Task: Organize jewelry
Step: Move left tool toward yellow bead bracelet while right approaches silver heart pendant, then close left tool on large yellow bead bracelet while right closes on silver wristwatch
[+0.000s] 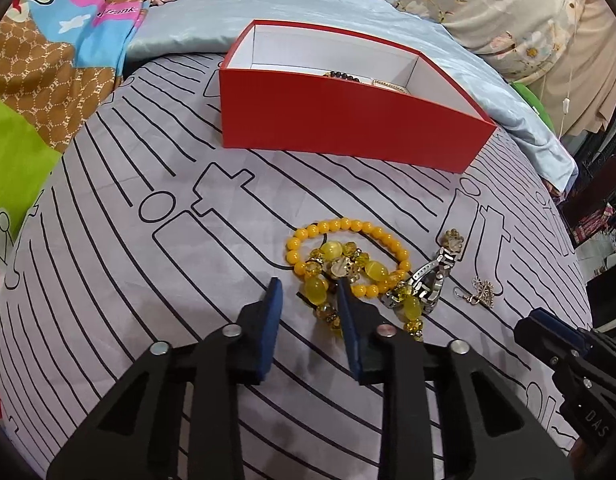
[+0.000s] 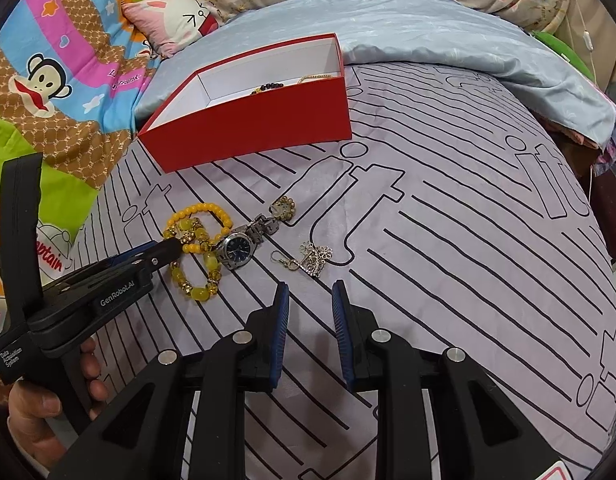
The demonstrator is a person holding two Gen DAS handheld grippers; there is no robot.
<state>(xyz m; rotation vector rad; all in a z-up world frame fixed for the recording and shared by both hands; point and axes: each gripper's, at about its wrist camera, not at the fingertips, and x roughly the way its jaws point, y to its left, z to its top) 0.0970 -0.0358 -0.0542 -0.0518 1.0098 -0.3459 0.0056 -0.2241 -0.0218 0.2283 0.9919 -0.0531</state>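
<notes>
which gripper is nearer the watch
Left. The left gripper sits at the yellow bracelets right beside the watch; the right gripper hangs open nearer the camera, clearly apart from it.

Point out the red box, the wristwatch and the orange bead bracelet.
red box (image 1: 340,120): left wrist view, on its front wall.
wristwatch (image 2: 238,249): right wrist view, on the dark dial.
orange bead bracelet (image 1: 348,224): left wrist view, on the far arc of beads.
</notes>
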